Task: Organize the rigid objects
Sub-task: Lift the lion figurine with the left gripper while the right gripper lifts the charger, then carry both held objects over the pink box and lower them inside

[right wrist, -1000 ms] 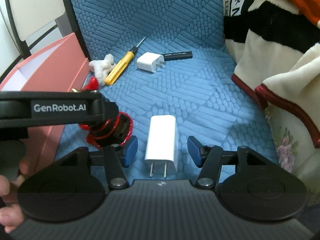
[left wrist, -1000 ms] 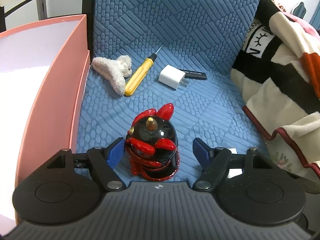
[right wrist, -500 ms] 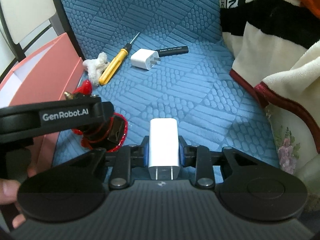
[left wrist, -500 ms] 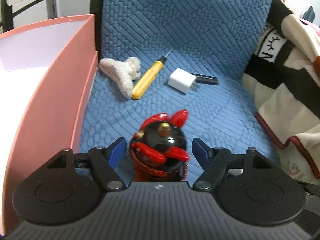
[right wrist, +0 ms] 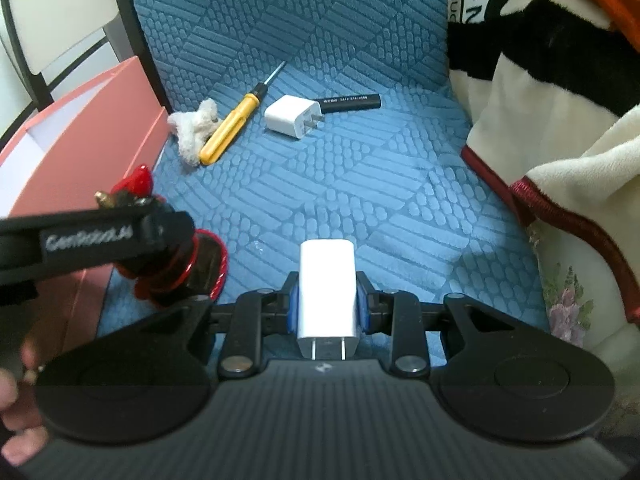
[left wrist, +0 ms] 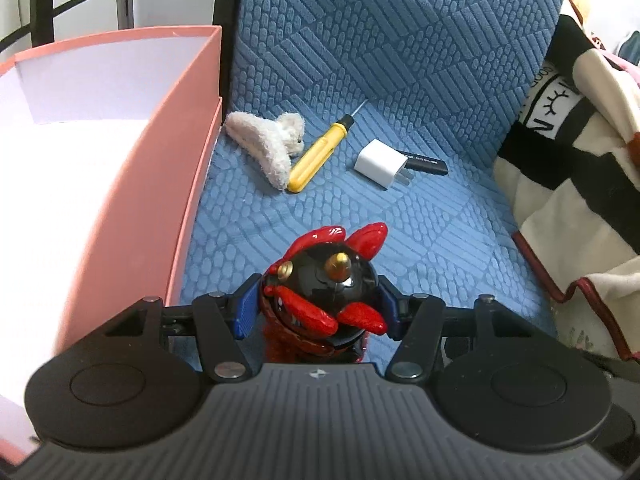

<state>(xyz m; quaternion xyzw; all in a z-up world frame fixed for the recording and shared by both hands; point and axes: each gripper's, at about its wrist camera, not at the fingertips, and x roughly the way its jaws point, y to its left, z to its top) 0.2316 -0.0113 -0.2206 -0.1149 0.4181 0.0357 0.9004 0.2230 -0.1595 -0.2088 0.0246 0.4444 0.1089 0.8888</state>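
My left gripper (left wrist: 318, 306) is shut on a black and red figurine (left wrist: 324, 292), held above the blue cushion (left wrist: 400, 80). The figurine also shows in the right wrist view (right wrist: 176, 264) under the left gripper's body. My right gripper (right wrist: 327, 306) is shut on a tall white charger (right wrist: 327, 290), prongs toward the camera. On the cushion farther back lie a yellow screwdriver (left wrist: 316, 156), a small white plug adapter (left wrist: 380, 163), a black stick (left wrist: 428, 164) and a fluffy white hair claw (left wrist: 264, 144).
A pink box (left wrist: 188, 152) with a white inside stands open at the left, against the cushion; it also shows in the right wrist view (right wrist: 100, 140). A striped blanket (left wrist: 572, 168) is heaped along the right side. A chair frame stands behind the box.
My left gripper closed on the figurine and lifted it. My right gripper closed on the tall white charger and raised it off the cushion.
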